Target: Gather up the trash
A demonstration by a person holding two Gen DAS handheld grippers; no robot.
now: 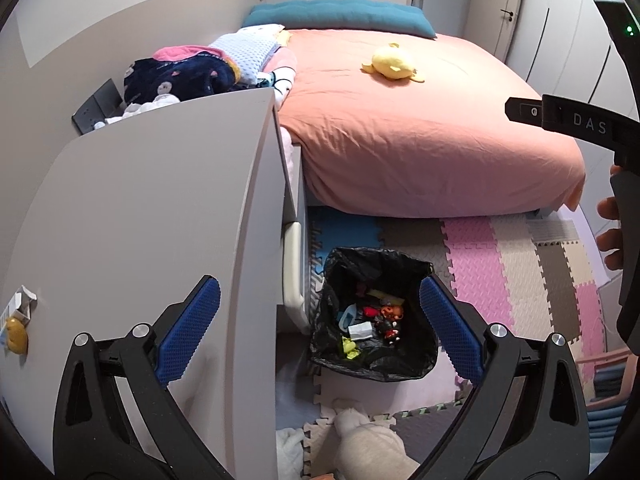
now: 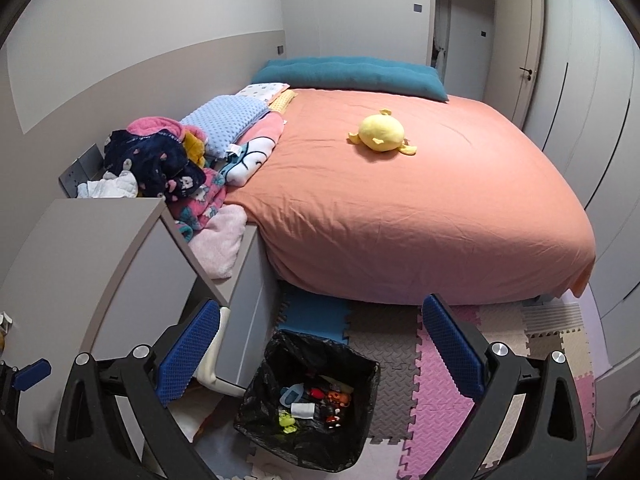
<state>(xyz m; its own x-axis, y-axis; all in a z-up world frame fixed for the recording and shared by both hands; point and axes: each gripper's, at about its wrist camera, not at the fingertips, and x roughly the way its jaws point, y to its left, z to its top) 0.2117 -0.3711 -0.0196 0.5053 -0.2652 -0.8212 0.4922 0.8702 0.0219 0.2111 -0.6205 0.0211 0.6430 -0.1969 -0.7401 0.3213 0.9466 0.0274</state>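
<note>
A bin lined with a black bag (image 1: 376, 254) stands on the floor mats beside the white desk. Inside it lie several small bits of trash (image 1: 360, 330), among them a white scrap, red pieces and a yellow-green one. My left gripper (image 1: 320, 328) hovers above the bin, open, with nothing between its blue pads (image 1: 190, 328). In the right wrist view the same bin (image 2: 260, 400) and its trash (image 2: 302, 410) sit below my right gripper (image 2: 320, 348), which is also open and empty. A torn paper box with a yellow lump (image 1: 18, 320) lies at the desk's far left edge.
The white desk top (image 1: 160, 220) fills the left. A bed with an orange sheet (image 2: 400, 208), a yellow plush (image 2: 380, 132) and piled clothes (image 2: 160, 160) lies beyond. Foam puzzle mats (image 2: 432, 380) cover the floor. A hand (image 1: 610, 232) holds the other tool's black housing (image 1: 580, 124) at the right.
</note>
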